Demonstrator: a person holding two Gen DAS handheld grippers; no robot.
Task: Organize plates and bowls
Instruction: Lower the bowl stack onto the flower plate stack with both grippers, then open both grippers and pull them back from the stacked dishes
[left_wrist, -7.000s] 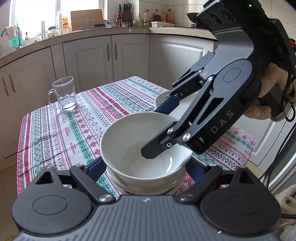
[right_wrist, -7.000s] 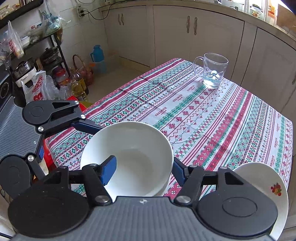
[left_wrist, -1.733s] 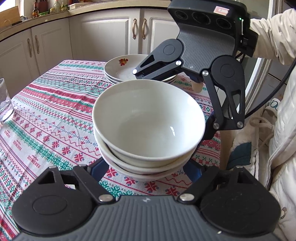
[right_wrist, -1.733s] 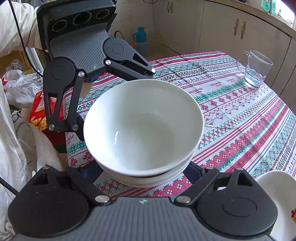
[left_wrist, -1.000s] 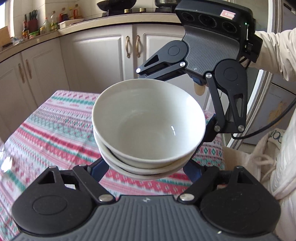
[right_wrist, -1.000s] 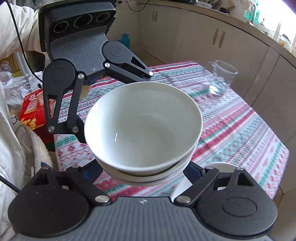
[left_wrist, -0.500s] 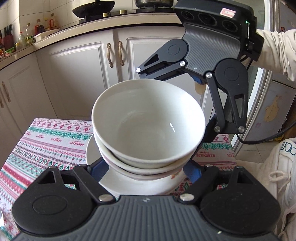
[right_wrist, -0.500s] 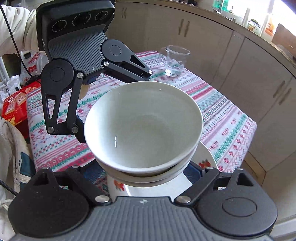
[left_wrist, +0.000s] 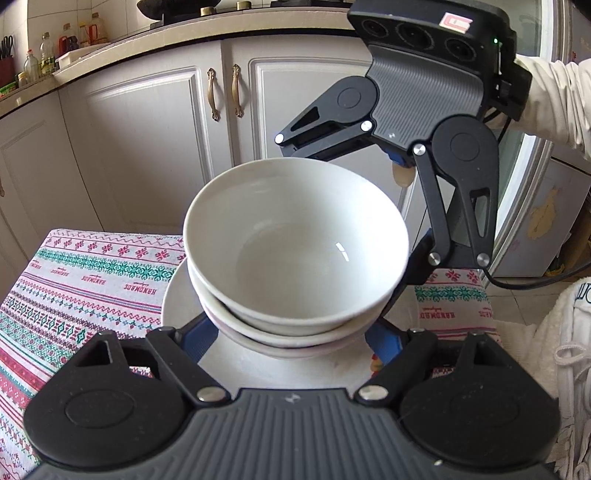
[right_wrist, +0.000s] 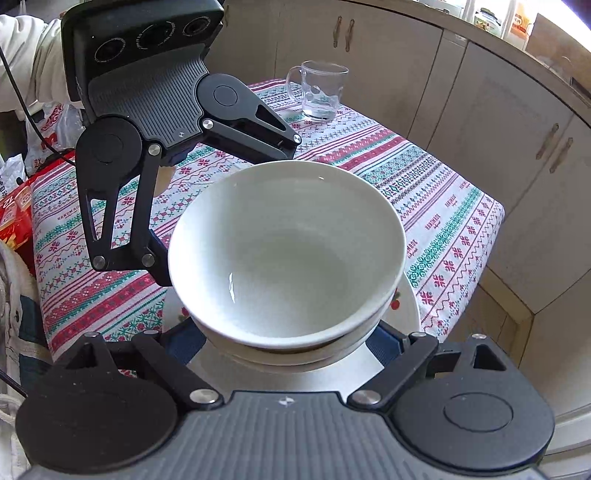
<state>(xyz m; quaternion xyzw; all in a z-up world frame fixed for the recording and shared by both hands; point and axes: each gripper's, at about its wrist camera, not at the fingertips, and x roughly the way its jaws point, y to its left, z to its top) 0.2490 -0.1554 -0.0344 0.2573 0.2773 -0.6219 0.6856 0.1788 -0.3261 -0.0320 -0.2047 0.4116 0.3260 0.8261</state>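
Note:
A stack of white bowls is held from opposite sides by both grippers. My left gripper grips the lowest bowl near its base, and it shows across the stack in the right wrist view. My right gripper grips the other side, and it shows in the left wrist view. The stack hangs just above a stack of white plates with a red flower print at the table corner. I cannot tell whether the bowls touch the plates.
The table carries a red and green patterned cloth. A clear glass mug stands at its far edge. White kitchen cabinets run behind the table. A red package and bags lie on the floor at the left.
Both grippers have carried the bowl stack across the table to above the plates at the corner and lowered it slightly. Seven seconds ago the right gripper was closing on the bowls.

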